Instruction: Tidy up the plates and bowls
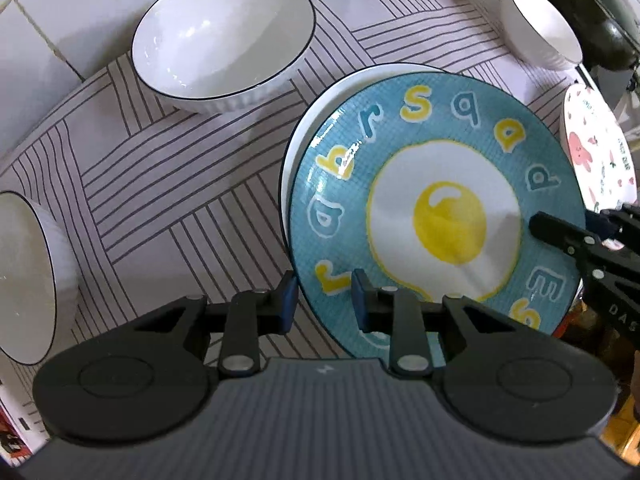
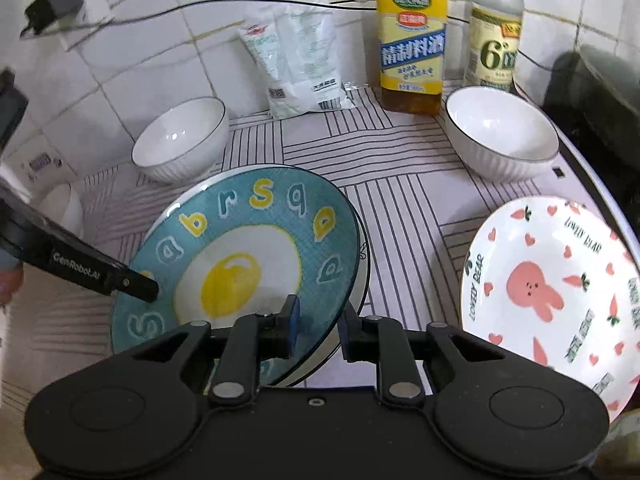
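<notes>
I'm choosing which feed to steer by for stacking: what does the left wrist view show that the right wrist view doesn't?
Only the left wrist view: a third white bowl at its left edge, and much of the white plate under the egg plate.

Only the right wrist view: the whole bunny plate, two bottles, a white packet and a wall plug with cable.

Both: the blue egg plate lying tilted on the white plate, each set of tongs straddling its rim, two white bowls and the striped mat.
</notes>
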`<state>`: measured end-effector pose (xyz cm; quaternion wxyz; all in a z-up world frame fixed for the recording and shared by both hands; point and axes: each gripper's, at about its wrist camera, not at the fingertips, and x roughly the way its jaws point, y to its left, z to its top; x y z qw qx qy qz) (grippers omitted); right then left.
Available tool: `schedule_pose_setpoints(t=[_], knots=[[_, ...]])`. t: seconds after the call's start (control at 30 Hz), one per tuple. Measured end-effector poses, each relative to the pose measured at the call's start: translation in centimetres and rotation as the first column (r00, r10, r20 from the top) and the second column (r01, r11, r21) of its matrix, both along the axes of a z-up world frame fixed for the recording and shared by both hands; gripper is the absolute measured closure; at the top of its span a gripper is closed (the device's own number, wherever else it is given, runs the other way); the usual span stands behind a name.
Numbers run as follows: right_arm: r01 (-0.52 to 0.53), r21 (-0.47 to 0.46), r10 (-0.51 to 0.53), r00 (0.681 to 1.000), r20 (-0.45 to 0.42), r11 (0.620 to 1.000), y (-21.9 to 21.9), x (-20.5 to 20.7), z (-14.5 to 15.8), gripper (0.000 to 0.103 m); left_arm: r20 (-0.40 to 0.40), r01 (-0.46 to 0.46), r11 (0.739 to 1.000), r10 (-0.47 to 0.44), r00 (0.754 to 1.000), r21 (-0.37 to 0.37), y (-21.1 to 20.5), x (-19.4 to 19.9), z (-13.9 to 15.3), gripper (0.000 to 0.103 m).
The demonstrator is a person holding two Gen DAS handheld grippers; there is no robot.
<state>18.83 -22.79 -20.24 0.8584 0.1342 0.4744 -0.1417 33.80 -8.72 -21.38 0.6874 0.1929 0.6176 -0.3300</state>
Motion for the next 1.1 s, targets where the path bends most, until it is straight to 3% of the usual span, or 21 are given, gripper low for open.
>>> schedule_pose_setpoints(t=[0.1, 0.17, 0.23, 0.43, 0.63, 0.77, 0.9, 0.97, 1.1], knots=[[0.012, -0.058, -0.015, 0.999, -0.046, 0.998, 0.5, 0.4, -0.6, 0.070, 0.011, 0.005, 1.000, -0.005, 1.000, 0.015, -0.5, -0.4, 0.0, 0.077], [-0.033, -0.166, 0.014, 0.993, -0.118, 0.986, 1.6, 0.9, -1.2, 0.070, 0.007, -0.002, 1.000, 0.002, 1.000, 0.014, -0.9, -0.5, 0.0, 0.074], [-0.080, -0.207, 0.059, 0.992, -0.109, 0.975, 2.9, 0.7, -1.0, 0.066, -0.010, -0.009, 1.000, 0.009, 1.000, 0.017, -0.9, -0.6, 0.0, 0.074], [-0.063, -0.173, 0.054, 0.997, -0.055, 0.983, 3.3, -0.5, 0.6, 0.057, 0.021, 0.009, 1.000, -0.009, 1.000, -0.019, 0.3, -2.2, 1.4, 0.067], [0.009, -0.120, -0.009, 1.000, 0.000, 0.993, 2.5, -2.9, 2.0, 0.056, 0.068, -0.039, 0.998, 0.043, 0.997, -0.058, 3.0, -3.8, 3.1, 0.066], [0.014, 0.029, -0.017, 0.991, 0.131, 0.999, 1.8, -5.9, 4.1, 0.056, 0.151, -0.069, 0.993, 0.082, 0.985, -0.095, 5.3, -4.5, 5.4, 0.065], [0.041, 0.076, -0.055, 0.982, 0.180, 0.996, 1.2, -8.8, 5.7, 0.056, 0.176, -0.098, 0.984, 0.124, 0.977, -0.151, 7.9, -5.0, 7.1, 0.062], [0.059, 0.083, -0.074, 0.978, 0.193, 0.995, 0.6, -10.0, 6.2, 0.055, 0.166, -0.082, 0.978, 0.114, 0.980, -0.190, 9.0, -5.2, 7.6, 0.062], [0.062, 0.026, -0.065, 0.980, 0.185, 0.998, -0.2, -12.3, 6.9, 0.051, 0.210, -0.045, 0.980, 0.086, 0.974, -0.193, 9.0, -6.1, 8.7, 0.062]])
